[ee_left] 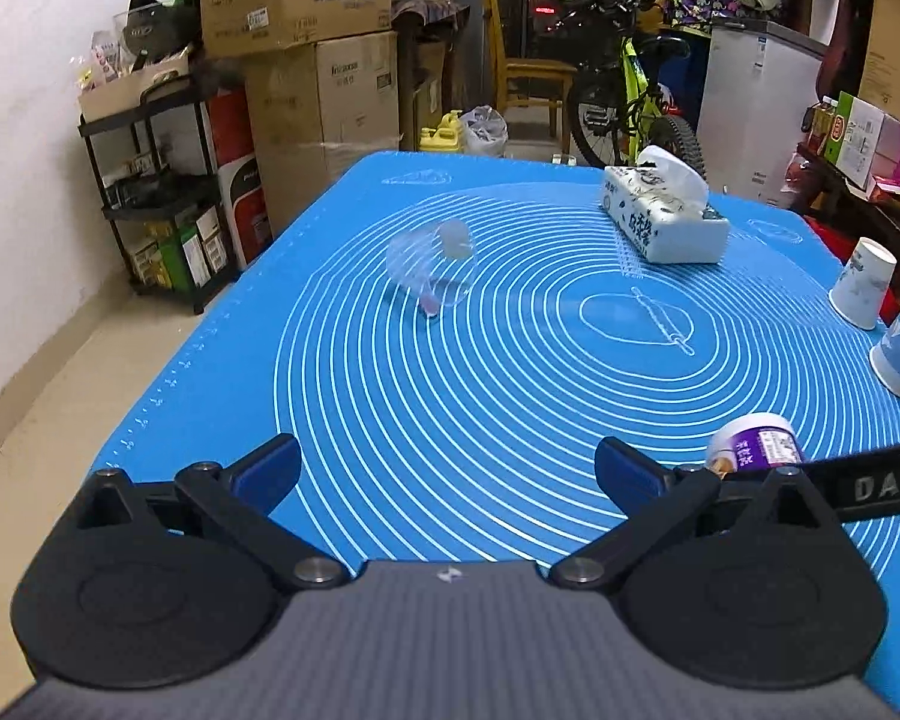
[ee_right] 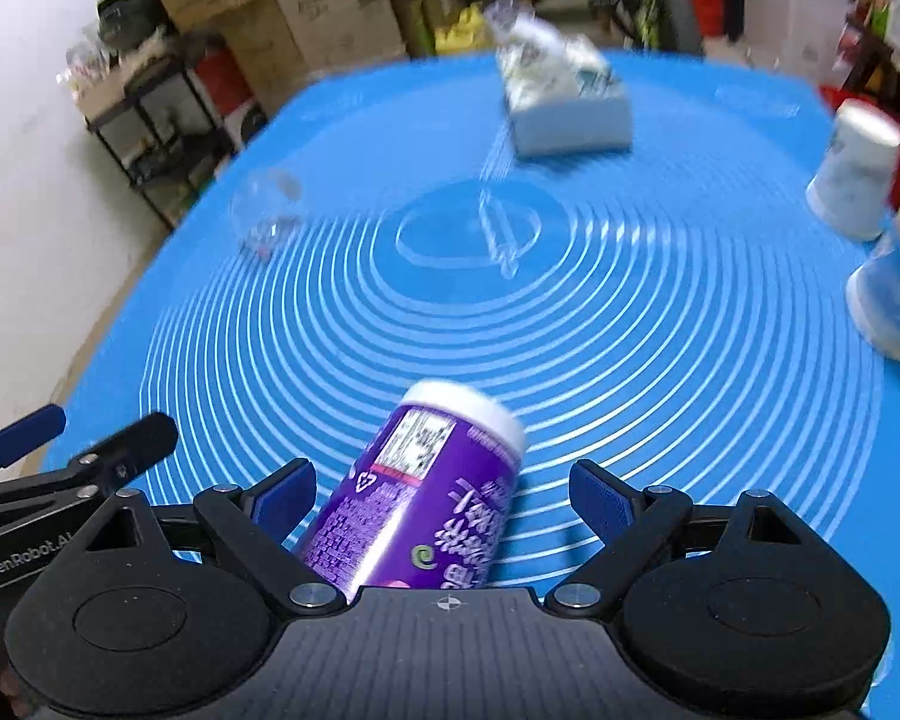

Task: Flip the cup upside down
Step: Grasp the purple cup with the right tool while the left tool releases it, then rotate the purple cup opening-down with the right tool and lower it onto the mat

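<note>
Crowding the blue mat [ee_left: 510,420] on the table: tissue box [ee_left: 663,219] far side, two inverted paper cups [ee_left: 864,285] right edge, clear plastic cup [ee_left: 429,267] left. Purple cup [ee_right: 426,492] lies tilted, white end pointing away, between spread fingers [ee_right: 600,495] of right gripper [ee_right: 444,495], ungrasped; left gripper [ee_left: 447,468] released

White plaster wall [ee_left: 24,138] on left, pale tiled floor [ee_left: 42,372] below. Black metal shelf rack [ee_left: 150,192] w/ cluttered boxes stands against it. Stacked brown cardboard cartons [ee_left: 324,60] far left-centre, wooden chair [ee_left: 528,72] far centre, neon-yellow bicycle [ee_left: 636,102] & white chest freezer [ee_left: 756,108] far right.
</note>
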